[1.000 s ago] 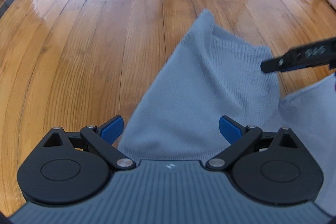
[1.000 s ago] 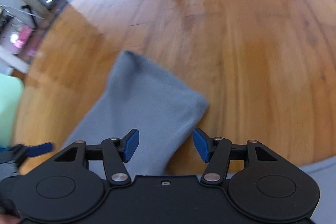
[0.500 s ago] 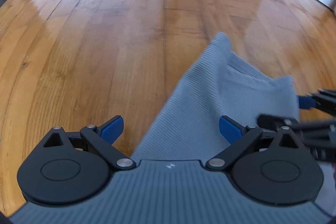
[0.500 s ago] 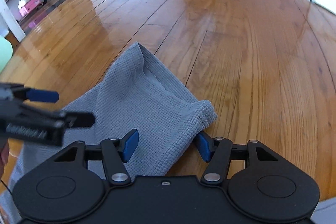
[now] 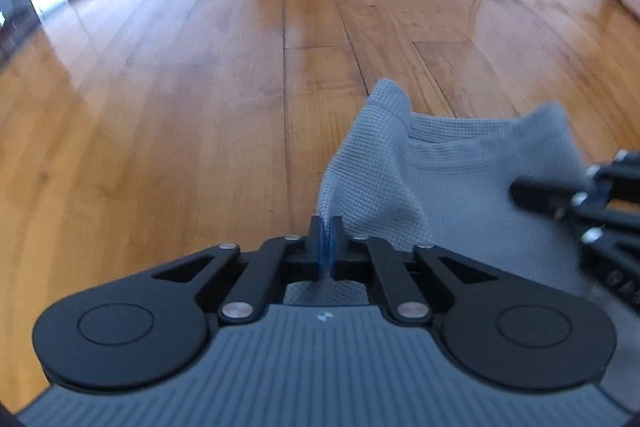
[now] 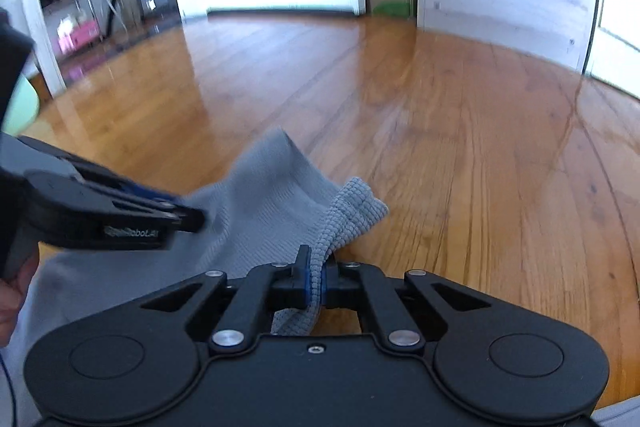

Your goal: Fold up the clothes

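Pinching hard, the left gripper (image 5: 326, 227) has its blue-padded fingers (image 5: 320, 247) brought fully together on the near left edge of a grey waffle-knit garment (image 5: 440, 179), a thin fold of the cloth standing up between the pads. The right gripper (image 6: 314, 267) is clamped in the same way, its fingers (image 6: 305, 277) closed on a thick ribbed hem bunched into a roll at the garment's right corner.

From each grip the cloth runs forward and inward. In the left wrist view it spreads away to the right, rising to a small peak at its far corner, with the right gripper blurred at the frame's right side. In the right wrist view it spreads to the left, under the left gripper, which crosses that side of the frame.

The garment lies on a glossy wooden plank floor (image 5: 180, 107), its held edge stretched between the two grippers, so its long axis at this end appears to run from hand to hand. Neither hand looks nearer than the other; both hold the same end. The fold probably turns on lifting this edge evenly and carrying it over the part of the garment that lies behind the grippers, out of view.
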Tool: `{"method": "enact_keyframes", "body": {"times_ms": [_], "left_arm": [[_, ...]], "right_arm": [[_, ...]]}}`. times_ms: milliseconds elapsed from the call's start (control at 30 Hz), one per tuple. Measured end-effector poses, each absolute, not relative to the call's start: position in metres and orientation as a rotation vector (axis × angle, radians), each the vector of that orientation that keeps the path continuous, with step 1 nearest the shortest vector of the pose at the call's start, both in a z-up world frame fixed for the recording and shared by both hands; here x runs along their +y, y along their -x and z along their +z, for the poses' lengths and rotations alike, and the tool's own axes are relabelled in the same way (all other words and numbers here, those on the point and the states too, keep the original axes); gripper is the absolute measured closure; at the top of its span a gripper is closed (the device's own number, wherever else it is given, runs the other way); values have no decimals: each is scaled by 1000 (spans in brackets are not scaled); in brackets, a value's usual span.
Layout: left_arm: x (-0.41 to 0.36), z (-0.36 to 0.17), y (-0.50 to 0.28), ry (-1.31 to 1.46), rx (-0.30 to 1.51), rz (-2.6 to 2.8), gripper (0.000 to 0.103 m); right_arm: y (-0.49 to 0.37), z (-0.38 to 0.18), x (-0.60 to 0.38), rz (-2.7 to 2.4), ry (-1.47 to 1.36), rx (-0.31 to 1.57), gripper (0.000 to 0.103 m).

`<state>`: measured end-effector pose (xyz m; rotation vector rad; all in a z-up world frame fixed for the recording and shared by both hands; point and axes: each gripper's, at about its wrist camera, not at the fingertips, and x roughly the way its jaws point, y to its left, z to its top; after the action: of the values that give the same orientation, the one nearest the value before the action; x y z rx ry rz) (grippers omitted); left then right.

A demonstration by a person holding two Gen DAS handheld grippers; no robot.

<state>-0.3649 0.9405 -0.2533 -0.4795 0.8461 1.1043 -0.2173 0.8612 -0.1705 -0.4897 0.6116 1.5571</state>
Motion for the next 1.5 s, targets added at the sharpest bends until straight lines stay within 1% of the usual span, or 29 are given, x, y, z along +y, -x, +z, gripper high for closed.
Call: {"method": "enact_keyframes", "body": {"times_ms": [100,200,267,333,367,400,433,467,500,533,567,600,633,667,700,733,800,833,867,933,1033,1133,1233,1300,1333,1400,1433,1467,1500], "left_arm": [[908,-220,388,495,673,1105,101],[845,-189,434,522,512,1120,101],[808,-199,457,582,548,1113,100],[772,-208,479,642,584,1103,100],[763,-217,486,675,615,1083,100],[754,-225,493,708,646,1063,100],[744,-233,499,740,677,1042,100],[735,-241,506,773,705,1021,99],[733,-244,512,799,705,1016,97],[734,-243,517,813,694,1030,96],[736,-242,520,826,682,1043,92],[739,-237,520,828,651,1050,88],[742,-232,520,831,621,1058,75],[746,-227,520,833,591,1065,60],[749,-222,520,834,561,1070,54],[756,-219,518,824,539,1062,48],[779,-219,512,844,523,1044,46],[793,-222,510,872,519,1023,46],[807,-226,506,906,512,984,41],[839,-241,499,1012,521,906,35],[864,-254,489,1044,596,962,35],[862,-252,478,910,710,1075,35],[856,-254,476,887,680,1060,29],[861,-264,477,964,579,945,29],[865,-272,479,1019,520,868,29],[871,-277,484,1059,448,851,34],[872,-276,484,1047,458,873,56],[873,-274,485,1034,467,895,102],[873,-272,485,1019,477,918,100]], "right_arm": [[226,-149,830,1643,421,492,99],[247,-126,758,1801,411,217,99],[256,-132,710,1844,479,141,97],[251,-153,680,1880,544,273,94],[245,-167,670,1882,602,374,89],[240,-181,661,1880,652,466,88],[233,-189,652,1871,659,496,88],[227,-196,645,1861,664,528,73],[221,-197,645,1851,650,570,65],[212,-195,652,1850,616,650,59],[204,-194,659,1848,581,729,54],[196,-192,667,1844,541,806,52],[190,-190,678,1840,473,869,47],[183,-188,689,1834,404,931,43],[177,-187,698,1828,336,990,42],[171,-188,707,1818,268,1053,38],[162,-199,735,1761,145,1246,30],[157,-204,749,1727,83,1340,29],[153,-209,763,1690,26,1428,28],[155,-219,782,1623,-4,1529,26],[164,-217,805,1605,67,1504,26],[175,-217,816,1549,187,1448,26],[175,-226,809,1617,122,1481,26],[172,-236,805,1675,59,1537,27],[170,-241,804,1672,21,1556,29],[166,-252,804,1665,-55,1593,29],[165,-257,804,1661,-90,1609,29],[165,-258,807,1661,-102,1613,29],[165,-258,811,1662,-112,1616,29]]}}
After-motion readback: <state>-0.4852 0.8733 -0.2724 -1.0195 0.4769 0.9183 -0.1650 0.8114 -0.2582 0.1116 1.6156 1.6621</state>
